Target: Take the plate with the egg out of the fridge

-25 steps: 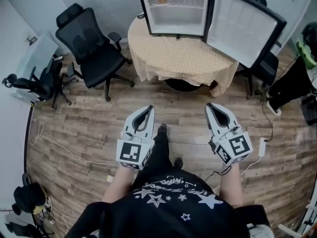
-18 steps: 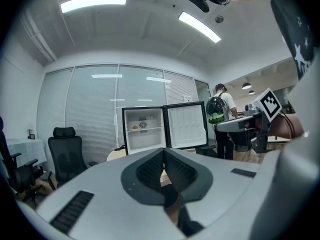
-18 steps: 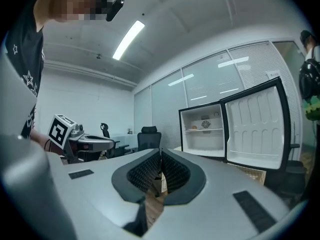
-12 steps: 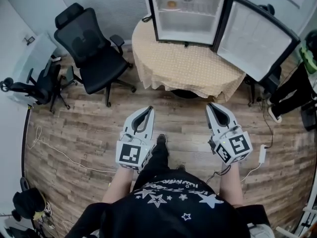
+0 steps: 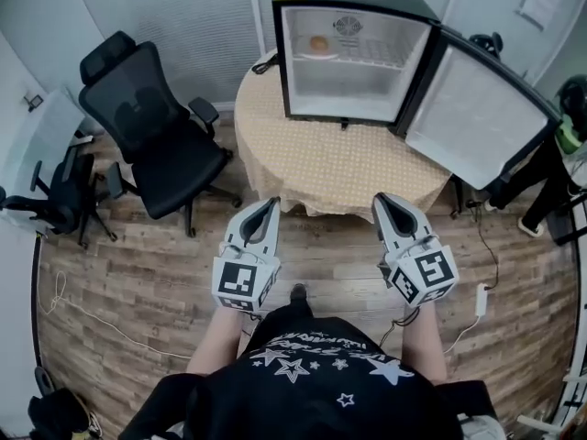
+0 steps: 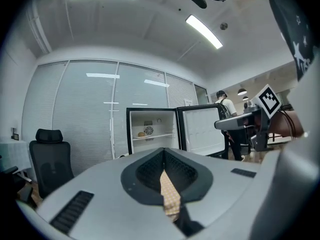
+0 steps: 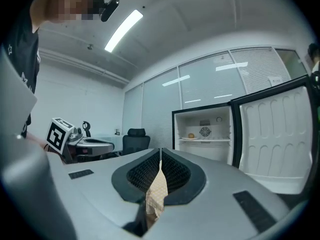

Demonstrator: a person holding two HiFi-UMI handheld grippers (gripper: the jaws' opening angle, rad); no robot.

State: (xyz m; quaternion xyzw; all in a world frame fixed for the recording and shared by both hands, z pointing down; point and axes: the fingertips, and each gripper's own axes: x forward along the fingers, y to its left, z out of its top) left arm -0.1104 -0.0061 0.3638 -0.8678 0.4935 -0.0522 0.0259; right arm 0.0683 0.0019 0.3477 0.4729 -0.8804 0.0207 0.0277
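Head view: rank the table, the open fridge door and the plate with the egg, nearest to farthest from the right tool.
1. Table: its near edge lies just ahead of the right tool.
2. Fridge door: swung open, ahead and to the right.
3. Plate with the egg: high inside the fridge, farthest back.

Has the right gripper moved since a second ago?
Yes. The right gripper has come forward toward the table: its tip now overlaps the table's near edge in the head view; before, floor lay between.
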